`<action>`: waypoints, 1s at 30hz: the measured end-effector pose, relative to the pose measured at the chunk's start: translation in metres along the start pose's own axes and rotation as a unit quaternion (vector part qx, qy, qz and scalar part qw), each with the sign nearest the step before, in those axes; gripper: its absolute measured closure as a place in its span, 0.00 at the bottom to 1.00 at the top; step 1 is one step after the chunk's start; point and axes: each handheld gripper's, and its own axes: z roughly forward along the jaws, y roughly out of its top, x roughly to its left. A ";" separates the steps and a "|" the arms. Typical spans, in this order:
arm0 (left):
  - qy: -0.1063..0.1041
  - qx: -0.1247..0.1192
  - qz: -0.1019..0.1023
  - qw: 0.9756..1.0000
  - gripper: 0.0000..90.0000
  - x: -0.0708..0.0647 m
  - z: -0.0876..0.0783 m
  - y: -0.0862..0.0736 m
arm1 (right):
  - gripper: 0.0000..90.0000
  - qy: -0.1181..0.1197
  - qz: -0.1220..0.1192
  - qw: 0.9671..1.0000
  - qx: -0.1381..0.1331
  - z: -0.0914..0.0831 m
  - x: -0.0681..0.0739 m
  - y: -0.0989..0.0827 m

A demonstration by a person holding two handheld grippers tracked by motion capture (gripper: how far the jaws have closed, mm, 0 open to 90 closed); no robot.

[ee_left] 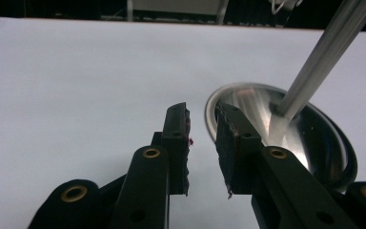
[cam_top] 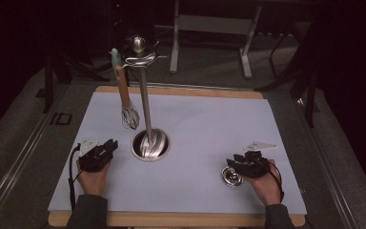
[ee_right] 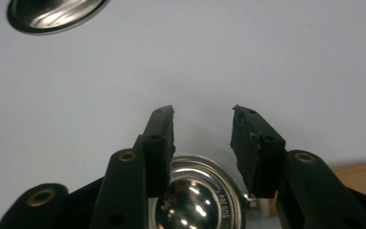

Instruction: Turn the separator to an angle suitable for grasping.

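High view: stand [cam_top: 145, 100] upright w/ base [cam_top: 151, 144] mid-mat; whisk [cam_top: 127, 102] hangs from its top hook, clear of the mat. Right gripper [cam_top: 238, 162] sits over a small steel ladle bowl [cam_top: 231, 176] near the front edge, jaws fairly wide, not pinching yet, prob. lining up a grab. Left gripper [cam_top: 106, 149] just beside the base, jaws narrow, nothing between, maybe to steady it.

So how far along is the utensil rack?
Done: whisk hangs on the stand. In hand: nothing; right claw is open over a steel ladle lying on the mat, and left claw is open beside the stand's base. Left: grip and hang the ladle.
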 end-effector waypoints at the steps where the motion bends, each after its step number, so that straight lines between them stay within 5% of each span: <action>1: -0.001 0.001 -0.001 1.000 0.82 -0.001 0.001 -0.001 | 0.67 -0.006 -0.002 1.000 0.002 0.000 0.000 0.000; 22: -0.006 0.009 0.000 1.000 0.80 -0.008 0.003 -0.007 | 0.80 -0.051 0.018 0.998 0.015 -0.011 -0.022 -0.010; 30: -0.007 0.016 0.000 1.000 0.80 -0.008 0.005 -0.009 | 0.94 -0.079 0.023 0.996 0.028 -0.015 -0.032 -0.015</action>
